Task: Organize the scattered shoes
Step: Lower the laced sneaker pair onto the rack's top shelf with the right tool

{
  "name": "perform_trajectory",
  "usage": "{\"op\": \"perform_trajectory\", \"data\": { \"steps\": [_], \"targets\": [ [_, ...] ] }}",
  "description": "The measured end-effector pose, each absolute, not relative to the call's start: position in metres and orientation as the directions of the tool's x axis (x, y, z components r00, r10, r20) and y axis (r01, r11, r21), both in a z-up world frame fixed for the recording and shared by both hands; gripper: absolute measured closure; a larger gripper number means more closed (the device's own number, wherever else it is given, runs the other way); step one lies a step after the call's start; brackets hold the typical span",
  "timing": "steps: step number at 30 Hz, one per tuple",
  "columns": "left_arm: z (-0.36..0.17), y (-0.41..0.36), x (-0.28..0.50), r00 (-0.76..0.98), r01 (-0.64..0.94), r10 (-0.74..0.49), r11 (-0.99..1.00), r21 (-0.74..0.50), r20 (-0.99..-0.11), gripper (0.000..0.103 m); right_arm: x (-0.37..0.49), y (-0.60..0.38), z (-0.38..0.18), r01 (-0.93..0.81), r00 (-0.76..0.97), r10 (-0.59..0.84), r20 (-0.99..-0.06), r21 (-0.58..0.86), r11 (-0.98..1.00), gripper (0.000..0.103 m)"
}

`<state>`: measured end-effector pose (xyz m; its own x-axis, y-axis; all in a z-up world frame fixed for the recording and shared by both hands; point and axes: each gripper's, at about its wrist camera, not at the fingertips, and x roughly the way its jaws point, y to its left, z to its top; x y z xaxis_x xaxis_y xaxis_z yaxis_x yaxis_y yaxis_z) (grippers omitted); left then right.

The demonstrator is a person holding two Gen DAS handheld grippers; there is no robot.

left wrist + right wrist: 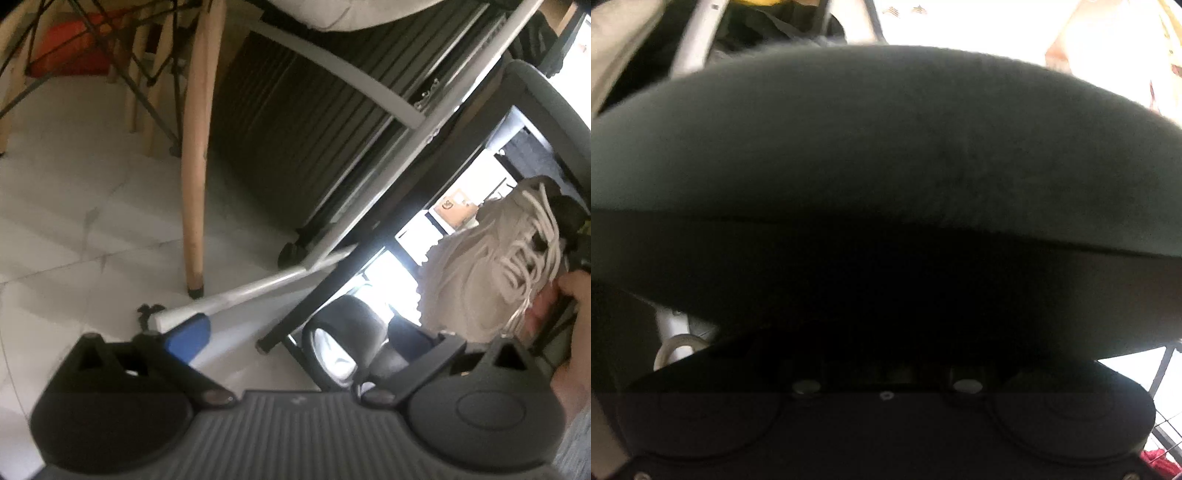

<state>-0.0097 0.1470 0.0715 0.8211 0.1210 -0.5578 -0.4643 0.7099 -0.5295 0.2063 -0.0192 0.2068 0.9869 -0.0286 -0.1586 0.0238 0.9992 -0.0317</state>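
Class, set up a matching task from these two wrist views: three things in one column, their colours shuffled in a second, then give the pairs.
1. lace-up fabric shoe
2. slanted wooden chair leg
3. pad on the left tool's finger

a. blue
b. off-white
c. pale tan

Pairs: 1-b, 2-c, 3-a
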Motion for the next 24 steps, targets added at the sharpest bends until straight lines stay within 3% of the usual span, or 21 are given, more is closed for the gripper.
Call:
{"op": "perform_trajectory", "data": {
  "steps": [6,9,10,12,13,18,19,24],
  "targets": [
    [0.069,0.144,-0.007,0.815,-0.461,0.113,0.720,-0.519,-0.568,0.001,0.217,-0.018,0.207,0.073,0.981,-0.079,-0.178,-0.041,0.996,0.067],
    [0.067,0.143,-0.007,0.811,-0.465,0.112,0.720,-0.515,-0.575,0.001,0.220,-0.016,0.207,0.110,0.978,-0.118,-0.170,-0.053,0.992,0.056],
    [0.068,0.143,-0.007,0.811,-0.466,0.117,0.722,-0.512,-0.573,0.001,0.221,-0.015,0.207,0.123,0.977,-0.131,-0.167,-0.057,0.991,0.049],
    [0.068,0.143,-0.007,0.813,-0.468,0.128,0.725,-0.506,-0.568,0.001,0.222,-0.014,0.207,0.147,0.974,-0.156,-0.161,-0.064,0.987,0.023],
    [0.068,0.143,-0.008,0.813,-0.470,0.133,0.725,-0.503,-0.567,0.001,0.223,-0.013,0.207,0.160,0.973,-0.169,-0.159,-0.068,0.985,0.001],
    [0.065,0.144,-0.005,0.804,-0.475,0.126,0.723,-0.502,-0.581,0.001,0.214,-0.015,0.211,0.120,0.988,-0.124,-0.091,-0.048,0.992,0.000],
    [0.065,0.143,-0.005,0.803,-0.475,0.124,0.723,-0.501,-0.582,0.001,0.207,-0.008,0.210,0.101,0.991,-0.109,-0.075,-0.107,0.989,0.000],
    [0.064,0.146,-0.005,0.802,-0.474,0.110,0.716,-0.513,-0.587,0.001,0.173,-0.004,0.200,-0.036,0.995,0.021,-0.098,-0.156,0.987,0.000]
  ]
}}
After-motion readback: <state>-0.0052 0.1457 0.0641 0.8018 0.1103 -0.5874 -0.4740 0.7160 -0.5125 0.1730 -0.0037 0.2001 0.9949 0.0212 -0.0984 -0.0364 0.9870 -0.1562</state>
